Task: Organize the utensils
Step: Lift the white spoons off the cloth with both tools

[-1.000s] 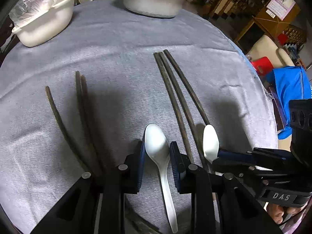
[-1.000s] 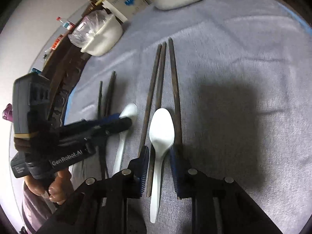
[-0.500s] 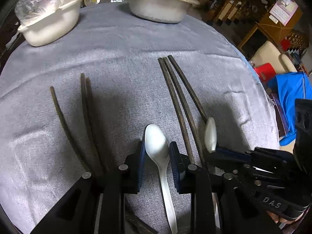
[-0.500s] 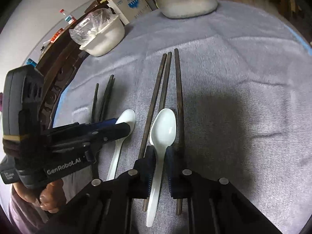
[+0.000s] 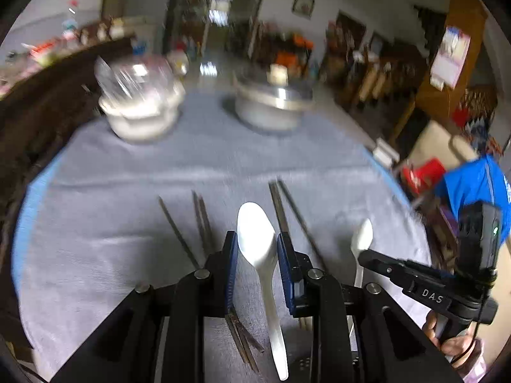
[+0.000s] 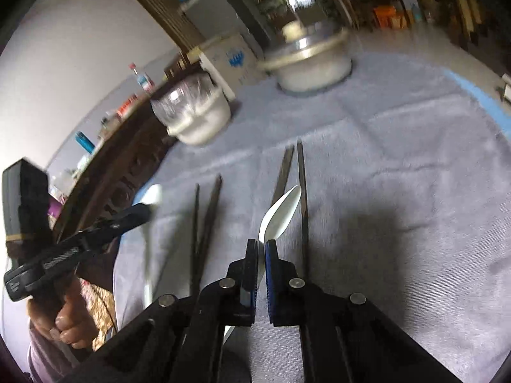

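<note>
My left gripper (image 5: 257,248) is shut on a white plastic spoon (image 5: 260,249), bowl forward, lifted above the grey cloth. My right gripper (image 6: 261,249) is shut on a second white spoon (image 6: 281,214), tilted on edge and raised off the table. Each gripper shows in the other's view: the right one (image 5: 364,255) with its spoon (image 5: 362,239), the left one (image 6: 145,212) with its spoon (image 6: 153,193). Several dark chopsticks lie on the cloth: one group on the left (image 5: 199,220) and one on the right (image 5: 289,207), also in the right wrist view (image 6: 300,172).
A lidded metal pot (image 5: 271,103) and a white bowl covered with plastic (image 5: 140,108) stand at the far side of the round table (image 5: 127,166). The table edge drops off to the right, with a blue bag (image 5: 469,191) and chairs beyond. A dark cabinet (image 6: 124,166) runs along the left.
Both grippers have lifted and tipped up with their spoons, which lay on the cloth before. The right gripper closed on its spoon, which has turned on edge.
</note>
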A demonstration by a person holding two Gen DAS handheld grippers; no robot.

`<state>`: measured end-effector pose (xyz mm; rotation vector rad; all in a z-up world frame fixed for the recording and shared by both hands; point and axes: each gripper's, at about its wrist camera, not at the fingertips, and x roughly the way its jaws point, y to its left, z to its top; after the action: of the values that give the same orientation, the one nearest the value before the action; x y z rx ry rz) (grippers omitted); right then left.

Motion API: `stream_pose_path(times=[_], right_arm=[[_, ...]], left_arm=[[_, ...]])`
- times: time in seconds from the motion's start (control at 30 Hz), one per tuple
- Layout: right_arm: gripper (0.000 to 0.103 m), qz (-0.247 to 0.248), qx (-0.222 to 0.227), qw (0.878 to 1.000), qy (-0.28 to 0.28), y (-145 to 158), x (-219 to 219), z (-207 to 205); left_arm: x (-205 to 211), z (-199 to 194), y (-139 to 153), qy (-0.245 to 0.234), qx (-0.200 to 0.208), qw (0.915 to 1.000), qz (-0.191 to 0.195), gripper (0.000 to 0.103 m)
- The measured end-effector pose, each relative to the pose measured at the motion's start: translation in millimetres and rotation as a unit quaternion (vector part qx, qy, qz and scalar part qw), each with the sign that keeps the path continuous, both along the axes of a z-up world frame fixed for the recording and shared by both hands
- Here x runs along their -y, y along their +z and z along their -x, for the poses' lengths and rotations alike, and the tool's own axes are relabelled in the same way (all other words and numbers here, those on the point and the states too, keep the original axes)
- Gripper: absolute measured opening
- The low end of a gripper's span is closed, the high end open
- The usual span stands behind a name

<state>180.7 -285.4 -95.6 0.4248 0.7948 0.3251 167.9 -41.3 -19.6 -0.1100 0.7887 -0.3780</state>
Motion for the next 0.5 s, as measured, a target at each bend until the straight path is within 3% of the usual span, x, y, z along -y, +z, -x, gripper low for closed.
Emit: stream_pose_path(times=[0.1, 0.23, 0.4, 0.5], right_arm=[[0.005, -0.008, 0.062, 0.998, -0.029, 23.1, 2.9, 23.1], [0.005, 0.02, 0.157, 0.986, -0.055, 56.7, -8.7, 65.9], [0.005, 0.076, 0.231, 0.968, -0.064, 75.3, -40.2, 112.7], [0.005, 0.118, 0.253, 0.958, -0.059, 73.7, -63.0, 128.4]], left_arm=[[-12.8, 27.8, 26.7, 0.033, 0.05, 0.9978, 0.026, 0.026], [-20.5, 66.4, 54.7, 0.067, 0.119, 0.9892, 0.053, 0.026], [-3.6, 101.1, 60.5, 0.082, 0.187, 0.977, 0.062, 0.026], [3.5, 116.4, 52.3, 0.085, 0.2, 0.975, 0.047, 0.026]])
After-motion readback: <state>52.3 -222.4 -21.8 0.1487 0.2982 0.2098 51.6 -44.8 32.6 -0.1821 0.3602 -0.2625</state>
